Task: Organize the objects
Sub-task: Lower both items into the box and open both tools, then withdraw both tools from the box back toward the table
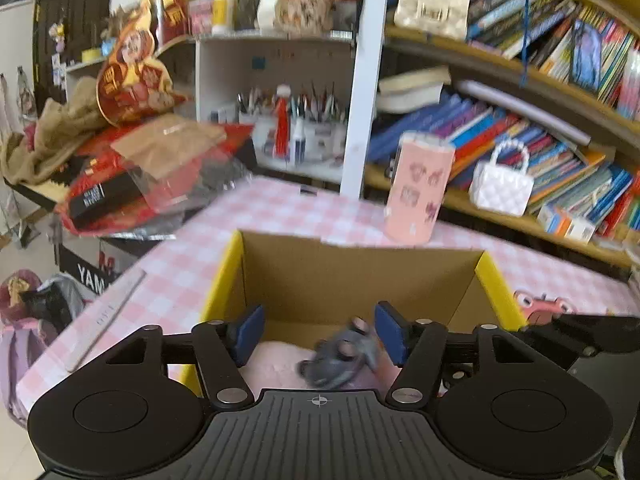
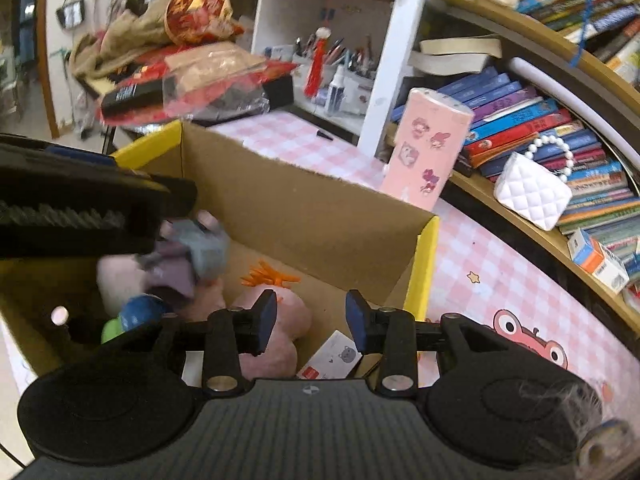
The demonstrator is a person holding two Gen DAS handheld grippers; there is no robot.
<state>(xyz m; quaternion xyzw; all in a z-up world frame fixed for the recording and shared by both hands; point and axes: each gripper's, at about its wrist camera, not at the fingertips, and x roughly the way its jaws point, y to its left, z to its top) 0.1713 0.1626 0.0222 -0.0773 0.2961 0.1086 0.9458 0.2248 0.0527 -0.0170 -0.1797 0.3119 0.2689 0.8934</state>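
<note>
L tongs [image 1: 319, 334] are spread wide over the open brown cardboard box with yellow rim [image 1: 360, 276], nothing between the blue pads [image 1: 248, 332]. A small grey plush mouse toy [image 1: 340, 356] lies blurred just below the gap, inside the box, on top of a pale pink plush [image 1: 272, 360]; can't tell if it's touching the pads.

R tongs [image 2: 311, 318] are also parted, about mid-width, empty, hovering above the box's near-right corner. Inside the box below them: a pink rounded plush with orange tuft [image 2: 280, 320], a small white card box w/ red edge [image 2: 332, 358], and a blue-and-green ball-like toy [image 2: 136, 314] toward the box's left side.

The box sits on the pink-and-white checked surface [image 2: 480, 264]. Just behind the box's far-right corner stands a tall pink cylinder w/ cartoon stickers [image 2: 428, 148], upright. A red frog-face print [image 2: 528, 340] shows on the surface, right of the box. Beyond the box, wooden shelves w/ books [image 1: 520, 140] and a white quilted handbag w/ pearl handle [image 1: 502, 184].
</note>
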